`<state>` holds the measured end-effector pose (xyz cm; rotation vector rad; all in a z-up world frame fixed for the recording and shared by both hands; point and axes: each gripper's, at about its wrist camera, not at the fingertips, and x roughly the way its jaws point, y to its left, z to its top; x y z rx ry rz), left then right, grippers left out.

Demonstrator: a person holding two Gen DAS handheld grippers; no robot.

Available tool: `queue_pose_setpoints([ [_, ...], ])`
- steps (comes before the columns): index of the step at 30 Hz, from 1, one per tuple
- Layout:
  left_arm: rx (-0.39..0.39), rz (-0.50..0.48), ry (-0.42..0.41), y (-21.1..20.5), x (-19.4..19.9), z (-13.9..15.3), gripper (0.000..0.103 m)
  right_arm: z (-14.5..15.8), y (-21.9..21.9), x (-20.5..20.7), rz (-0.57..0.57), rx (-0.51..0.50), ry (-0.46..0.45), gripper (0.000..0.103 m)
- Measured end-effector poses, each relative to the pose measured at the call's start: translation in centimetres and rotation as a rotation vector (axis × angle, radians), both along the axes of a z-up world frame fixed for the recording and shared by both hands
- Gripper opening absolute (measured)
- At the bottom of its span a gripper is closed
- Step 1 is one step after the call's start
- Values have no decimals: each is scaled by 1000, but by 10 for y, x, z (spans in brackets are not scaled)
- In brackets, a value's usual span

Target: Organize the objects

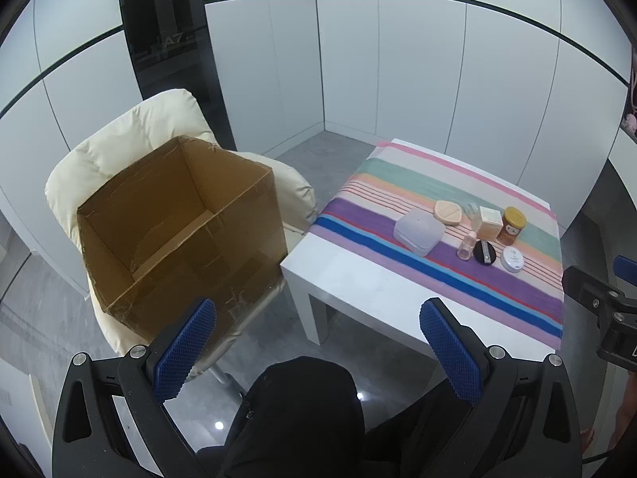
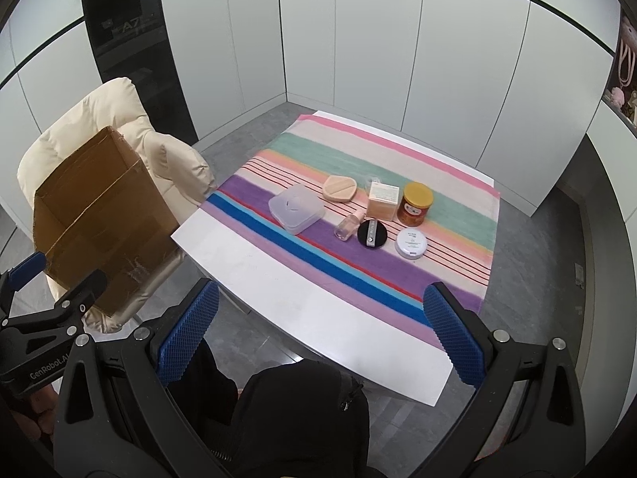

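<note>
Several small items lie on a striped cloth (image 2: 450,199) on a white table (image 2: 298,290): a translucent plastic box (image 2: 296,208), a peach sponge (image 2: 338,188), a small clear bottle (image 2: 347,226), a beige carton (image 2: 382,200), an amber jar with a yellow lid (image 2: 416,204), a black round compact (image 2: 372,235) and a white round tin (image 2: 411,243). An open, empty cardboard box (image 1: 179,235) sits on a cream chair (image 1: 119,139) to the left. My left gripper (image 1: 318,354) and right gripper (image 2: 322,342) are open and empty, short of the table's near edge.
White wall panels surround the corner, with a dark glass panel (image 1: 167,40) behind the chair. The floor is grey tile. A person's dark-clothed legs (image 2: 298,418) are below the grippers. Shelving with objects (image 2: 625,91) is at the far right.
</note>
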<state>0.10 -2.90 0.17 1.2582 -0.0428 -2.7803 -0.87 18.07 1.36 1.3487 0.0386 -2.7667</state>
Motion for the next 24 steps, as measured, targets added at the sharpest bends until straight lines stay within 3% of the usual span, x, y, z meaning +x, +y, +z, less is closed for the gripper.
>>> queue_pose_setpoints([
  [24, -1, 8, 14, -1, 1, 0, 103, -6, -4, -2, 12, 6, -15, 103],
])
